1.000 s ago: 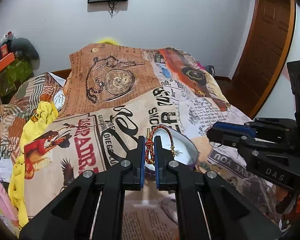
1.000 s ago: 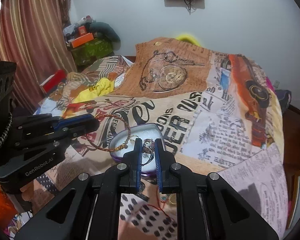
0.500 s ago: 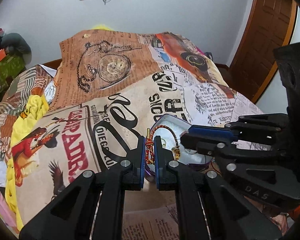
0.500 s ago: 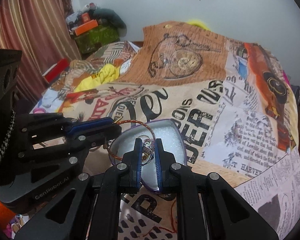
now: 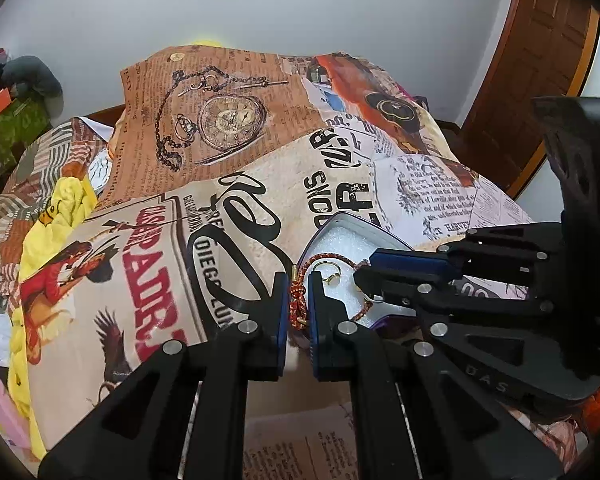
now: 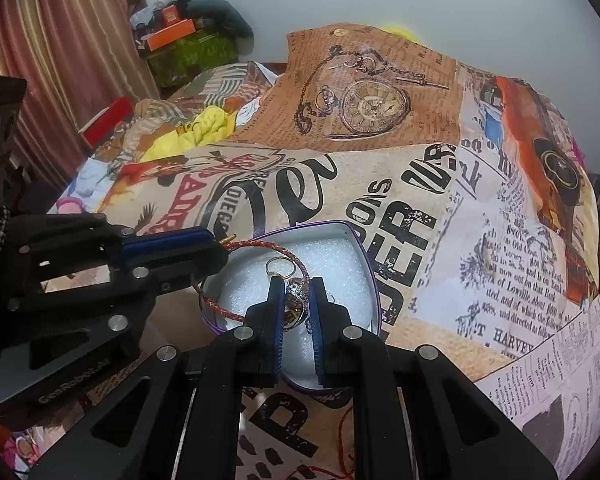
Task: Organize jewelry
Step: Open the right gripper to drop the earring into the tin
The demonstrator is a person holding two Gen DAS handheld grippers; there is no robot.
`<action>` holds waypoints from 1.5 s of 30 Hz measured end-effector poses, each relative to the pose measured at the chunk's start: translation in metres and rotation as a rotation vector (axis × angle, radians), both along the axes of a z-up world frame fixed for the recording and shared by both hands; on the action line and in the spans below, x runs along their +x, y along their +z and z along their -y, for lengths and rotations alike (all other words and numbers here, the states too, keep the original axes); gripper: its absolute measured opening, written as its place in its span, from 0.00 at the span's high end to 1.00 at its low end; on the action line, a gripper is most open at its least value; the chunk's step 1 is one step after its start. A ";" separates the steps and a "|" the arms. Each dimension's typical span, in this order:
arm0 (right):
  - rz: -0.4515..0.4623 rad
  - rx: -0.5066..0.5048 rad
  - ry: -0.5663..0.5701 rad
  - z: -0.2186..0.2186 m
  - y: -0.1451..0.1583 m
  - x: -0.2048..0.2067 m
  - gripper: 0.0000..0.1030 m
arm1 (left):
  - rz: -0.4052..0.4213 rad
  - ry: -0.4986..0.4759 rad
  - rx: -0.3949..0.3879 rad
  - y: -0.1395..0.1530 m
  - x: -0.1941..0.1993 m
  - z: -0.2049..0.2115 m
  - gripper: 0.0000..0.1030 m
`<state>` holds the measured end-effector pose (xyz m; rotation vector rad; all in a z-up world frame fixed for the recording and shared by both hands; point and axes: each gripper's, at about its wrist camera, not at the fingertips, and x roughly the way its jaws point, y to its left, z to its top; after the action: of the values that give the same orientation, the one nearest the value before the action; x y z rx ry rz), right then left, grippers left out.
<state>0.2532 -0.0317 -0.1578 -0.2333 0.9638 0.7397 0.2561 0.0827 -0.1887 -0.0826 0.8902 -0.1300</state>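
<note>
Left tool clenched on red cord, frame centre. Right tool clenched on ring, over tin on bed.

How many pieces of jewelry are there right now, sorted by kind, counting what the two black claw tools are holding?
Braided red-and-gold cord bracelet: 1, pinched by the left gripper
Plain gold ring: 1, lying on the white foam in the tin
Jewelled ring: 1, pinched by the right gripper
Total: 3
</note>
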 end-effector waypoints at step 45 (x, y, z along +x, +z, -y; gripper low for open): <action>0.240 -0.001 -0.176 0.097 0.091 -0.087 0.67 | 0.128 -0.015 0.041 0.087 -0.099 0.042 0.60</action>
<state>0.1665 -0.1287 -0.0672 -0.2289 0.7459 0.5358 0.1568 0.0409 -0.1017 -0.0296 0.7655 -0.1294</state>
